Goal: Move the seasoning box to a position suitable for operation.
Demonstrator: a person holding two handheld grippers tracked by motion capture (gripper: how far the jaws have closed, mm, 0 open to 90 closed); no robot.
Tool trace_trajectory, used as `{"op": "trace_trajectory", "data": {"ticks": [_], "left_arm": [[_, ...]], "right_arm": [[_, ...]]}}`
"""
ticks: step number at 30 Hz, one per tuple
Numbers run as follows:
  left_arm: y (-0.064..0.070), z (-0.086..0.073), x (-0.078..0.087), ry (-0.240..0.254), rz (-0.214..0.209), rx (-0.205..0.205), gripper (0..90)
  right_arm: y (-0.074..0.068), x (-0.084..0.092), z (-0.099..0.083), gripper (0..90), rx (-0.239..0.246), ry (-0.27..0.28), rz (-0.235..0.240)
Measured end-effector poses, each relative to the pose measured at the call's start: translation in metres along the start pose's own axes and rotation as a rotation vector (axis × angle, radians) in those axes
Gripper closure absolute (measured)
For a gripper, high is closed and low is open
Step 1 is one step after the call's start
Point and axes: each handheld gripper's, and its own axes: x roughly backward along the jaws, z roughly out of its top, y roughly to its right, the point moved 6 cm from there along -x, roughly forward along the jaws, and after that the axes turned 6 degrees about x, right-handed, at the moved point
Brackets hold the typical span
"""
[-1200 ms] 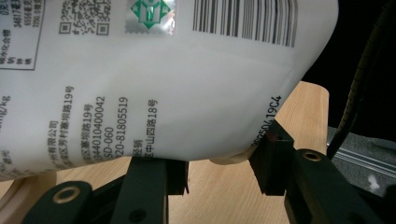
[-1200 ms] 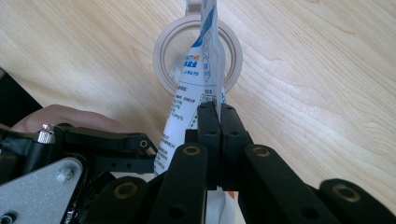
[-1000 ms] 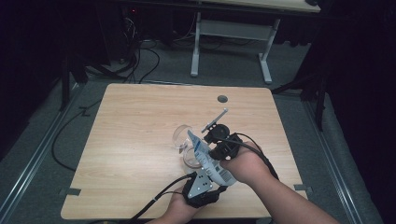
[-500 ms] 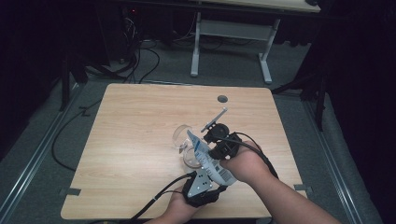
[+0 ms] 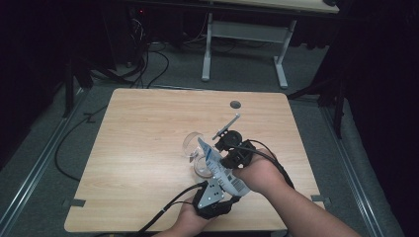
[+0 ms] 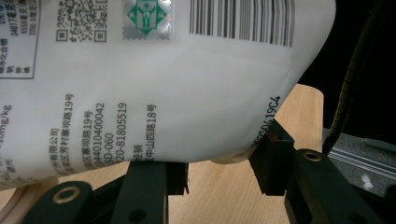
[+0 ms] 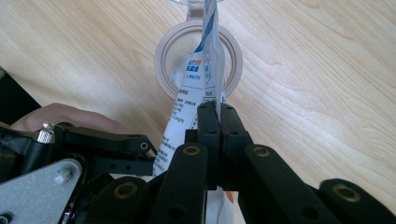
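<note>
Dark floor and cables surround my pale wooden table (image 5: 148,148). Near its front right part I hold a white printed pouch (image 5: 220,168) over a clear glass jar (image 5: 193,144) lying on its side; every place below is relative to that jar. The pouch slants, long axis running from my body up toward the jar, top edge just above the jar's round mouth ring (image 7: 198,58). My right hand-held gripper (image 7: 218,122) has its jaws pressed shut on the pouch's thin edge. My left hand-held gripper (image 6: 219,165), nearer me, has jaws either side of the pouch's bottom; I cannot tell whether they clamp it. I judge the pouch not yet opened or emptied; nothing spilled shows.
</note>
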Motion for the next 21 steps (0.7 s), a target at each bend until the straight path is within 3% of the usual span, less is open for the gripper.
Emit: {"op": "trace_trajectory", "data": {"ticks": [21], "left_arm": [[-0.0009, 0.0017, 0.0008, 0.014, -0.007, 0.007, 62.0]], "right_arm": [[-0.0016, 0.0001, 0.0038, 90.0, 0.016, -0.006, -0.005]]}}
